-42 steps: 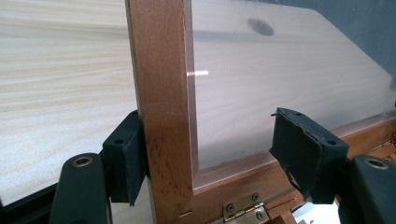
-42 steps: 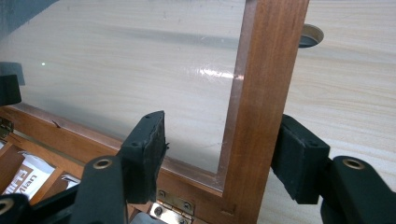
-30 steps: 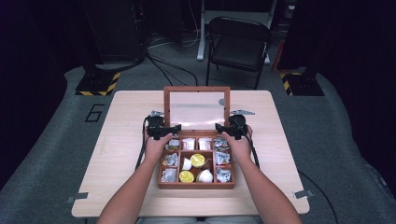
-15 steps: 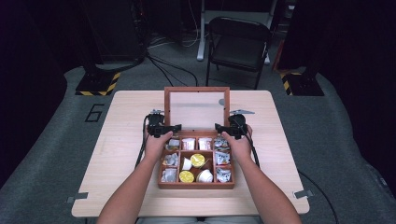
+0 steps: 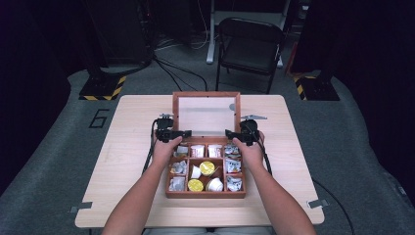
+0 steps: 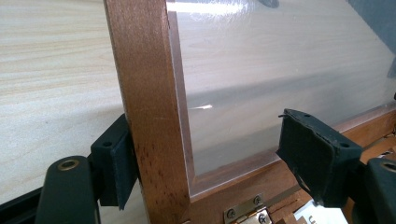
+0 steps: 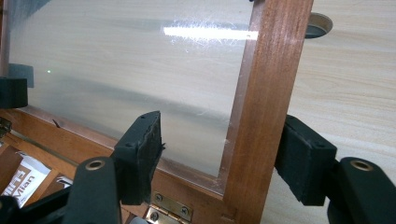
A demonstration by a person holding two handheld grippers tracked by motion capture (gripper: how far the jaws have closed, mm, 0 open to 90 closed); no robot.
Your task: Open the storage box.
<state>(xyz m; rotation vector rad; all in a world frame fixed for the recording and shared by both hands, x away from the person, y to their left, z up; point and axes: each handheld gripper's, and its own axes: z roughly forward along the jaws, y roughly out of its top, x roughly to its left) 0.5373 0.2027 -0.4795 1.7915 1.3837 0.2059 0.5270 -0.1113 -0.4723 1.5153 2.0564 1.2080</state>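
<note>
Nothing has visibly moved since the earlier frames: both hands stay at the raised lid. A brown wooden compartment box [image 5: 205, 169] sits at the counter's [image 5: 127, 147] near middle, its clear-paned lid [image 5: 206, 113] upright. Left tongs [image 6: 201, 165] and right tongs [image 7: 219, 156] each straddle a lid side rail, spread apart, not clamping.

table [image 5: 122, 147]: light wood, on grey floor [image 5: 58, 161] | folding chair [image 5: 249, 46]: black, beyond table's far edge | floor marking "6" [image 5: 99, 118]: left of table | yellow-black hazard bases [image 5: 103, 88]: far left and far right
</note>
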